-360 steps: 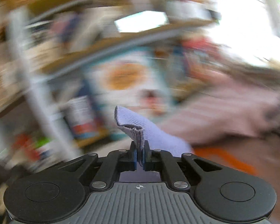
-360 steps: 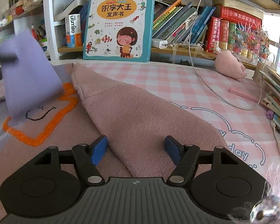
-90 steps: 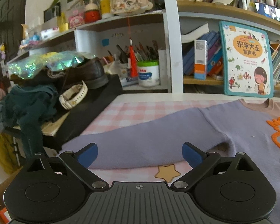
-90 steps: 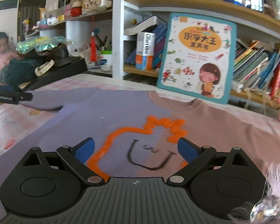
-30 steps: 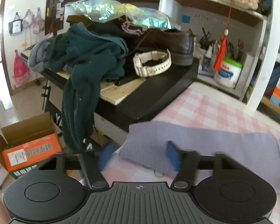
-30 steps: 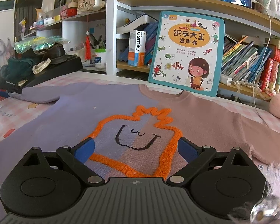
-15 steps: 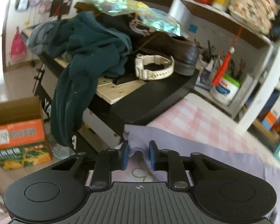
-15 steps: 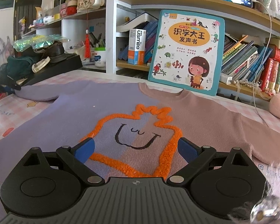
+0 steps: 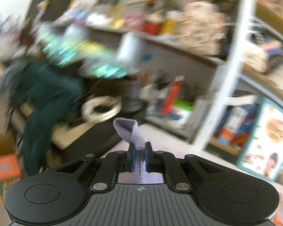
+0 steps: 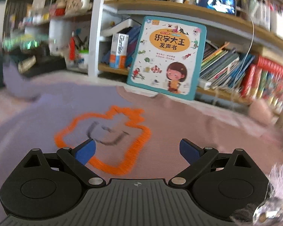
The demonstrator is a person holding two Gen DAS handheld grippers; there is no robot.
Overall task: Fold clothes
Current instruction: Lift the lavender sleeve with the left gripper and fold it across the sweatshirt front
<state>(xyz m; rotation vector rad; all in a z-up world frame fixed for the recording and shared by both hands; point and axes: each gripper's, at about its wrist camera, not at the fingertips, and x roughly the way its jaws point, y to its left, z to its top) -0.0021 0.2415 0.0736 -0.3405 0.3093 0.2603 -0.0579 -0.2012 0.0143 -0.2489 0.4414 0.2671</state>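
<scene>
1. The left gripper (image 9: 139, 157) was clamped on the lilac cuff (image 9: 131, 131) of the sweater's sleeve, its blue pads pressed close with only the knit between them. The cuff's ribbed edge curled up and over above the fingertips.
2. Everything behind that gripper was smeared by motion blur. A dark teal garment (image 9: 45, 101) hung off a cluttered black side table (image 9: 88, 137) to the left, and a white shelf post (image 9: 218, 92) stood to the right.
3. The right gripper (image 10: 137, 149) had its jaws spread wide with nothing between them, and hovered over the sweater (image 10: 47, 124) without visibly touching it.
4. The sweater lay flat on the table, lilac on the left half and dusty pink on the right, with an orange outline (image 10: 107, 137) around a smiling face on the chest.
5. Its neckline edge lay near the foot of a children's book (image 10: 166, 60) propped against the bookshelf (image 10: 226, 20), so there was little room at the far side.
6. The lilac sleeve (image 10: 13, 82) rose off the table at the far left; the pink sleeve ran off to the right.
</scene>
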